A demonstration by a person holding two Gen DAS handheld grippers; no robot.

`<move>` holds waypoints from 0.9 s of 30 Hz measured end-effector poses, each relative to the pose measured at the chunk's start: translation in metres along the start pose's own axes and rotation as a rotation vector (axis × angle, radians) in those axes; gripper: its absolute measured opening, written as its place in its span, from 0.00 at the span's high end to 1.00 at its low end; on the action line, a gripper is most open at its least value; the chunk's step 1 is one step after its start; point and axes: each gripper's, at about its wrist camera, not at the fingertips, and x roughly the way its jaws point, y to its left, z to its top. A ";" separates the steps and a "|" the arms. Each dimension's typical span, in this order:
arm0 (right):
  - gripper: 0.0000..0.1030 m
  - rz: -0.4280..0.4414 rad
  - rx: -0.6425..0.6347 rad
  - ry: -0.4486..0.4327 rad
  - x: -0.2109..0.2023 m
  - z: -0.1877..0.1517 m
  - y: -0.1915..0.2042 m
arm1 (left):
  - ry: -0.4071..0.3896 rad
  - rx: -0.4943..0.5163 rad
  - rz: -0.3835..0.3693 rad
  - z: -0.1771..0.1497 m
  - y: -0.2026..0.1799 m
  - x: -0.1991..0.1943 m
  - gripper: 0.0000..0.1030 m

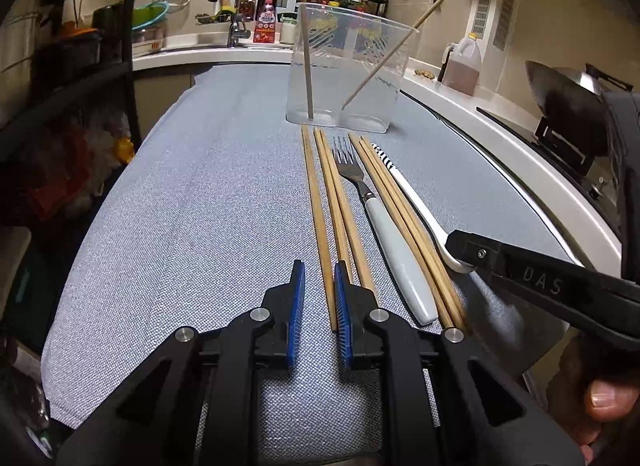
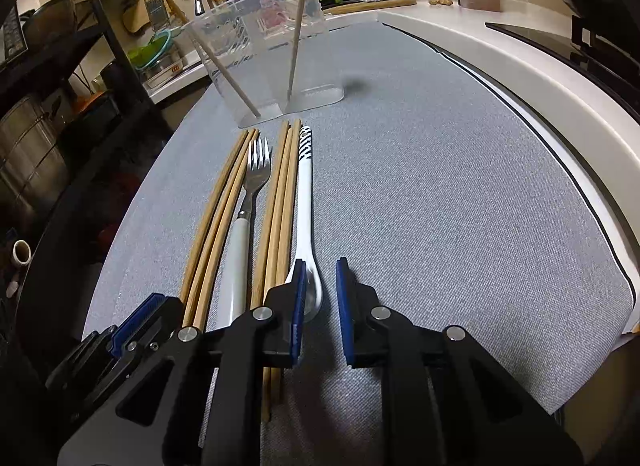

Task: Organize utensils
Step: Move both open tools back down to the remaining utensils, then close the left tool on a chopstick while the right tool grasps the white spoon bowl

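Utensils are laid in a row on the grey cloth [image 1: 180, 205], below the clear holder [image 1: 348, 65] at twelve o'clock, in which two chopsticks already stand. The left gripper [image 1: 320, 306] is lowered over the leftmost chopstick [image 1: 318, 225], jaws narrowly parted around its near end, nothing visibly pinched. The right gripper [image 2: 322, 302] is set about the spoon [image 2: 306, 225], its bowl beside the left pad, apparently ungrasped. A pickup is judged in hand; closing, lifting and carrying toward twelve o'clock are called for next.
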 end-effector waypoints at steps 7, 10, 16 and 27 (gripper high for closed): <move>0.81 0.023 0.015 0.018 -0.006 -0.007 0.001 | -0.006 0.006 0.010 -0.002 -0.002 -0.002 0.85; 0.81 0.024 0.020 0.026 -0.006 -0.006 0.002 | -0.007 0.007 0.011 -0.003 -0.003 -0.001 0.85; 0.81 0.074 0.088 0.058 -0.006 -0.006 -0.005 | -0.006 0.011 0.013 -0.003 -0.004 -0.001 0.85; 0.78 0.036 0.061 0.036 -0.009 -0.014 0.008 | -0.006 0.022 0.020 -0.002 -0.006 -0.001 0.85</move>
